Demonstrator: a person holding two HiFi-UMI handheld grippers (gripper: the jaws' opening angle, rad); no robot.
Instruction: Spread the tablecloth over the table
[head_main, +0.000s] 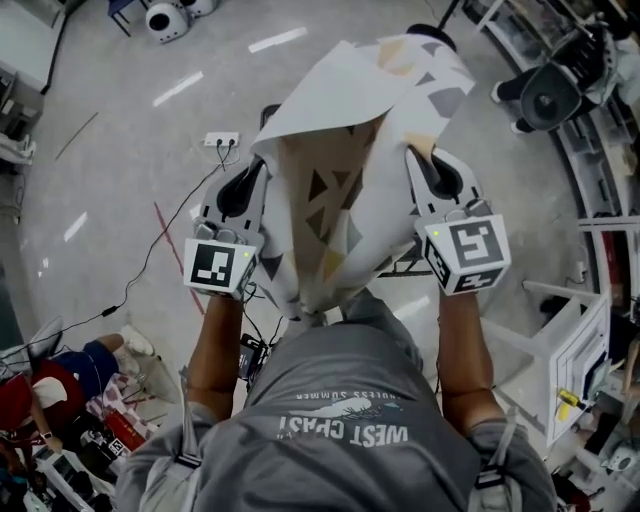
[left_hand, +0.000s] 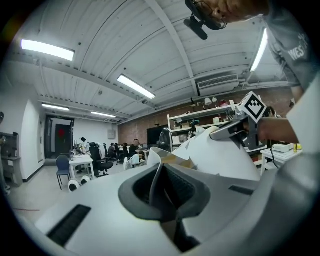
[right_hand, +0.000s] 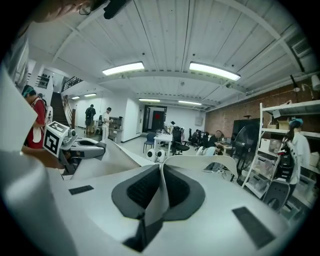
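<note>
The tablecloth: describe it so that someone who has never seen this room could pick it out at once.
From above, find the person's grey T-shirt; ahead of it the left gripper and the right gripper each pinch an edge of the tablecloth, which hangs between them. It alone is a white sheet printed with grey and tan triangles.

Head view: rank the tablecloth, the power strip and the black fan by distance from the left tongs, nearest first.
1. Tablecloth: clamped in the left tongs, hanging to their right.
2. Power strip: on the floor just beyond them.
3. Black fan: far right, past the right tongs.
</note>
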